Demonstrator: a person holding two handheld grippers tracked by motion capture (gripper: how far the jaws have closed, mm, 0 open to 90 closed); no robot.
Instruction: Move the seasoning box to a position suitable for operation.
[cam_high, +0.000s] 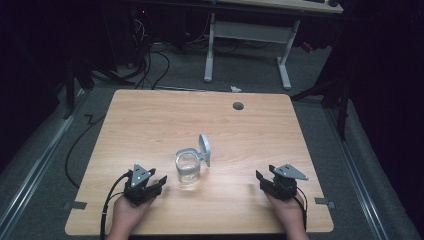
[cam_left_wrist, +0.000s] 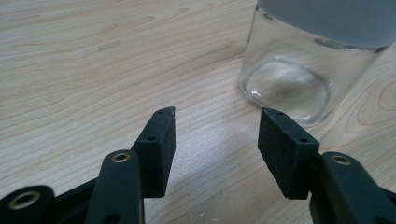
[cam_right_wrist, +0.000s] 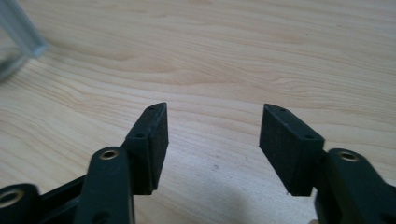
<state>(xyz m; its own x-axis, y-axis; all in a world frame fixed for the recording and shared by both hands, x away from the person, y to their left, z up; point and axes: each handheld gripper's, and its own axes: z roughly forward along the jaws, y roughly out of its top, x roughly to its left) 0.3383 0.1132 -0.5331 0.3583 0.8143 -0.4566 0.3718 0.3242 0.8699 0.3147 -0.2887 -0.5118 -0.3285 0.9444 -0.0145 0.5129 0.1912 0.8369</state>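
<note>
High view: glass jar (cam_high: 189, 169) between left tongs (cam_high: 152, 186) and right tongs (cam_high: 263, 182), both wide, empty.

- No text, label, brand, number or sign can be read anywhere in these pictures.
- The glass jar (cam_high: 188, 169) carries no readable print on its clear wall or on its grey lid.
- The wooden table (cam_high: 150, 130) shows only grain, with no marking on it.
- The black jaws of the left gripper (cam_left_wrist: 215, 140) and the right gripper (cam_right_wrist: 212, 140) bear screw holes but no lettering.
</note>
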